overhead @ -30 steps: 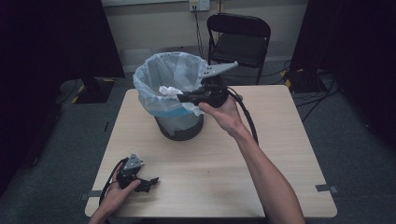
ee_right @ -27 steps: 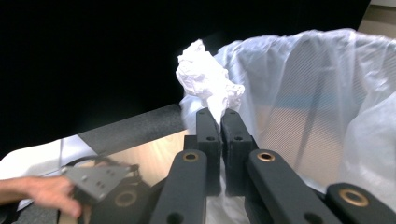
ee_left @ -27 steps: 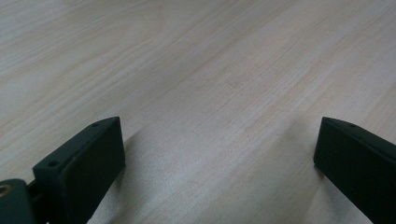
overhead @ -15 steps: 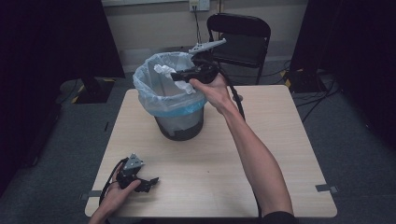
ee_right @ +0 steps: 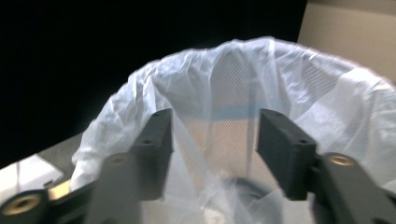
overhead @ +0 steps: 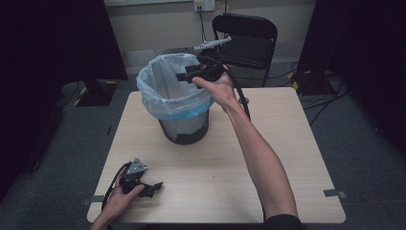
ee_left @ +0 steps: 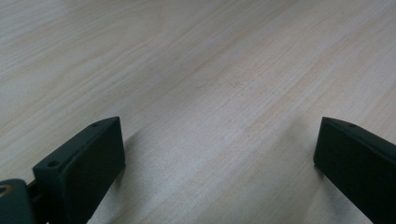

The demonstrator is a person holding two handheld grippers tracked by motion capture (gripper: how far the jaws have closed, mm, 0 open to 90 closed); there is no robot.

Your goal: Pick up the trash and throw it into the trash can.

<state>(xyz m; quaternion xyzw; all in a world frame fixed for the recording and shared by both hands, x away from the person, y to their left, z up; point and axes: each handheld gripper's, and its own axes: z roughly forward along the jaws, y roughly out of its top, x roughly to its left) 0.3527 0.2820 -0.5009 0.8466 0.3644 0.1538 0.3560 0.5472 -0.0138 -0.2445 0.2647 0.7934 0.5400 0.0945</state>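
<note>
- The round grey mesh bin (overhead: 184, 125) with a thin pale-blue plastic bag (overhead: 165, 91) inside stands near the far edge of the light wooden tabletop (overhead: 287, 143), a bit left of the middle.
- The right gripper (overhead: 184, 75) hangs over the bin's open top. Its jaws have just been opening and nothing is between them.
- The left gripper (overhead: 155, 187) rests near the front left corner, jaws wide and empty.
- The bag looks light, soft, slippery and easy to tear. I think its folded rim is the best place to pinch.
</note>
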